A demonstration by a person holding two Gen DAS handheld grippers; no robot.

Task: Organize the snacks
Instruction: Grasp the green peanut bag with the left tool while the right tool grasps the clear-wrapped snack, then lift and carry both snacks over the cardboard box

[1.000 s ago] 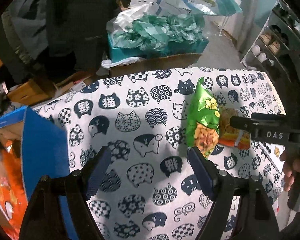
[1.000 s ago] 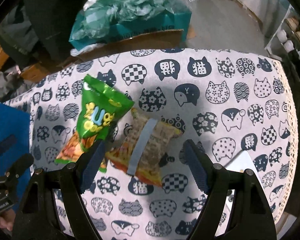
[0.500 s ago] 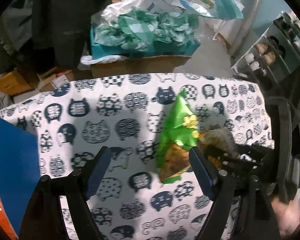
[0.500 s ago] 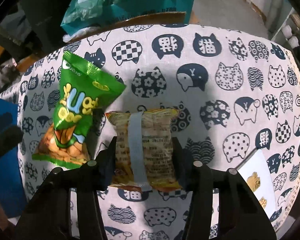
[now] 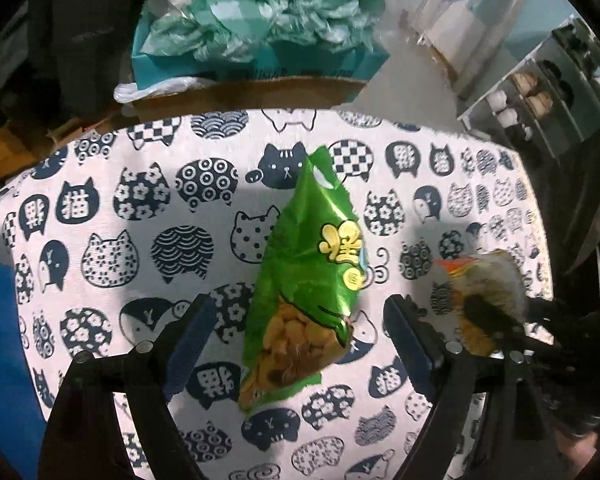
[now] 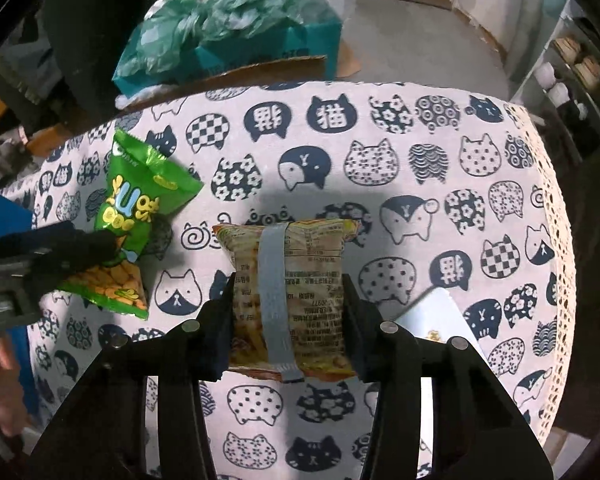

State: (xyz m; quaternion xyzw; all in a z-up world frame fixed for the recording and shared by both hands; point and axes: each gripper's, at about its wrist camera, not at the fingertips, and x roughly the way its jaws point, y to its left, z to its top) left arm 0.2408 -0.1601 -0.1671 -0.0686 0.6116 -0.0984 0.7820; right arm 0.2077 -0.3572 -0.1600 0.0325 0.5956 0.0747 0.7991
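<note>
Progress was early: right tongs (image 6: pixel 288 308) had just closed and pinched the orange snack packet (image 6: pixel 290 300). Left tongs (image 5: pixel 296 336), just widening, straddled the green chip bag (image 5: pixel 308 292) on the desk (image 5: pixel 112 208) without gripping. Blue box (image 5: pixel 0 352) sat at left edge; cloth around both lay open.

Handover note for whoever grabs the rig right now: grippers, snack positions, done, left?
Right gripper: shut on the orange snack pack, seam side up.
Left gripper: jaws just widened, straddling the green snack bag, pads not pressing it.
Green bag lies flat on the cat-print tablecloth; blue box at the left edge.
Done: orange pack gripped.
Left: close on the green bag, put both away, probably in the blue box.
</note>
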